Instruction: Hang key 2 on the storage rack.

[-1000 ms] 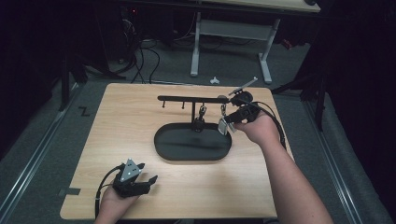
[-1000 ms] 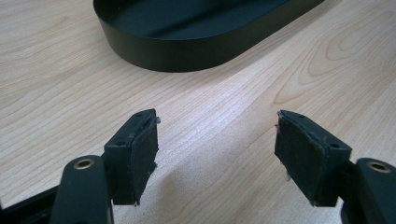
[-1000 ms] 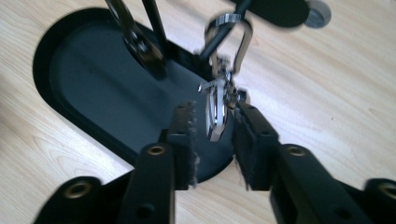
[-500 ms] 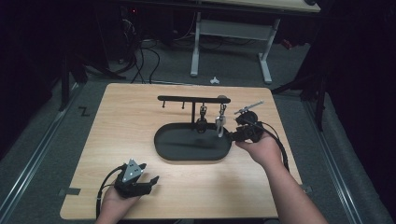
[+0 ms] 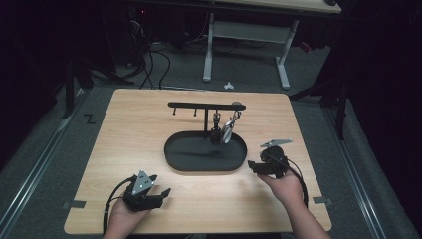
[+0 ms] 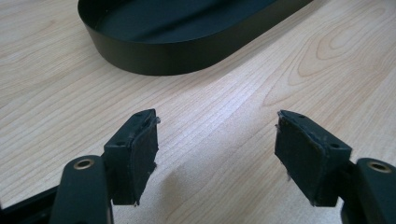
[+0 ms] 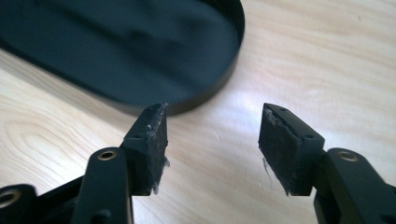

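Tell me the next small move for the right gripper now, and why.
Probably rest the right gripper on the table beside the tray and leave it open. Its jaws have just been opening and nothing is between them. Two key-like items hang from the rack above the tray, and I see nothing loose left to hang. The left gripper is open too.

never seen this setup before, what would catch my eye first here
Most striking is the black oval tray at the middle of the wooden table, with a black hook rack rising from it and two key rings dangling at its right end. Near the front edge, the left gripper and right gripper both sit open and empty.
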